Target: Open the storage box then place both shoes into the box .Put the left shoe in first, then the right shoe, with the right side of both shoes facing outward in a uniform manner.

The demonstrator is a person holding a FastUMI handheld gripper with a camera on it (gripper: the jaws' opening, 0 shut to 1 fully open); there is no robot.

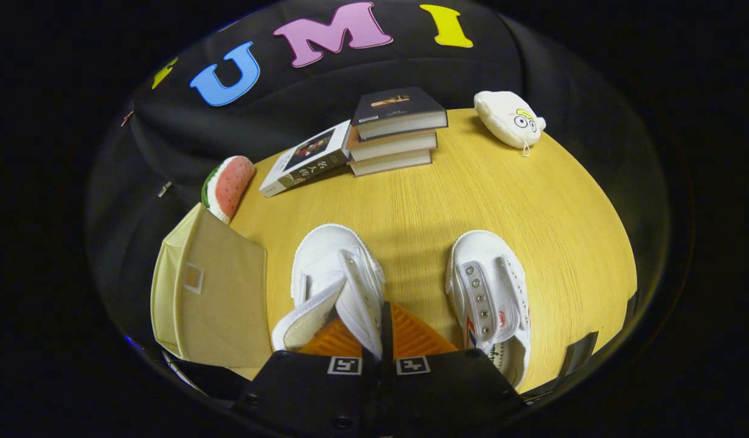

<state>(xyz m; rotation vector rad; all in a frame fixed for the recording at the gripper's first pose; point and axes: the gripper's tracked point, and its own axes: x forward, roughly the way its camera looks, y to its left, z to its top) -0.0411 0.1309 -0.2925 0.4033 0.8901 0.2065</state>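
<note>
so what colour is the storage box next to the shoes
Pale beige storage box, left of the white shoe clamped in the tool; gripper view.

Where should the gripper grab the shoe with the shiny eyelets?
Probably the thin side wall beside its open top, coming down from above. The shoe sits upright on the table, toe pointing away and opening facing up, so one finger could slip inside and one stay outside. Right now the gripper is shut on the other shoe.

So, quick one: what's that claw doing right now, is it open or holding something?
Claw: closed, its two fingers pinching the side wall of the left white shoe on the table.
</note>
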